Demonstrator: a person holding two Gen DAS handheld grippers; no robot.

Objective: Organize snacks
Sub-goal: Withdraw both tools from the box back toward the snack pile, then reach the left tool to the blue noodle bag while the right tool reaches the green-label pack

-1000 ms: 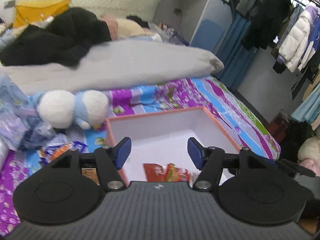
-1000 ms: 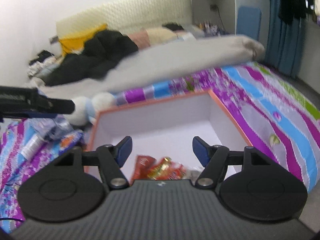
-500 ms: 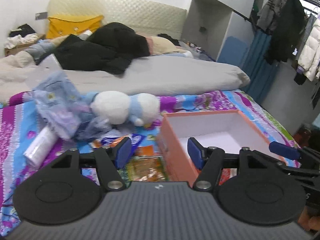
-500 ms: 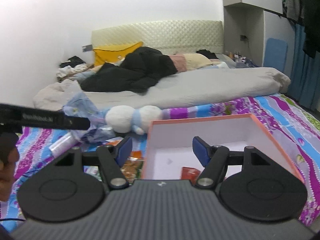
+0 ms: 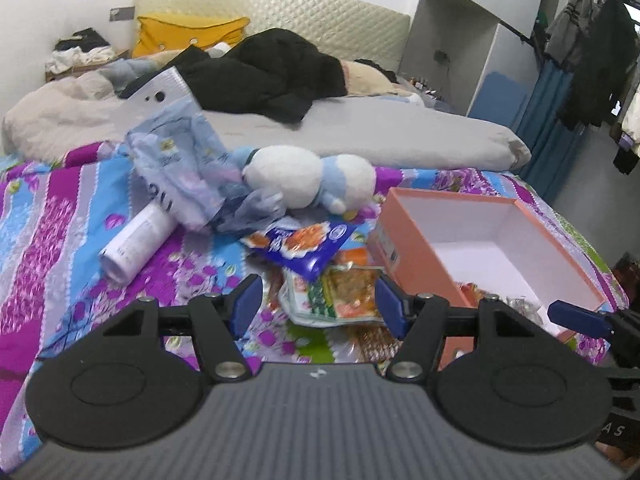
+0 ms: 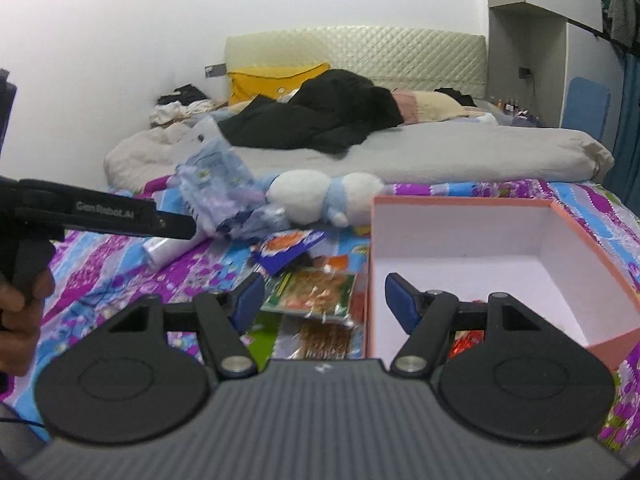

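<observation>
The step in hand looks like the reach for the next snack: both grippers are empty and aimed at the loose packets lying on the bedspread [image 5: 60,216] just beside the orange box [image 5: 416,268]. The left gripper [image 5: 318,306] has its jaws apart with nothing between the pads, and it hovers over the green-and-orange snack packet [image 5: 340,294], which lies flat against the outer side wall of the orange box. The right gripper [image 6: 322,298] is likewise released and holds nothing; it straddles the near wall of the orange box [image 6: 376,264], one finger over the same packet [image 6: 316,292] and the other over the box's white interior. A blue snack packet [image 5: 302,242] rests partly on top of the green-and-orange one, on the side away from the box's near end, and a brown-printed packet [image 6: 324,338] lies closer to the camera, beside the box's near corner. Inside the orange box only a few things show, bunched at its near end: a red wrapper [image 6: 466,338] and, in the left view, something crinkled and silvery [image 5: 520,304]; the rest of the floor is bare. The next move probably calls for lowering one gripper onto a packet's edge, closing on it, then lifting it over the wall. A soft toy [image 5: 308,180], a white tube [image 5: 136,238] and a crumpled plastic bag [image 5: 180,164] lie beyond the box and are likely not part of the sorting.
</observation>
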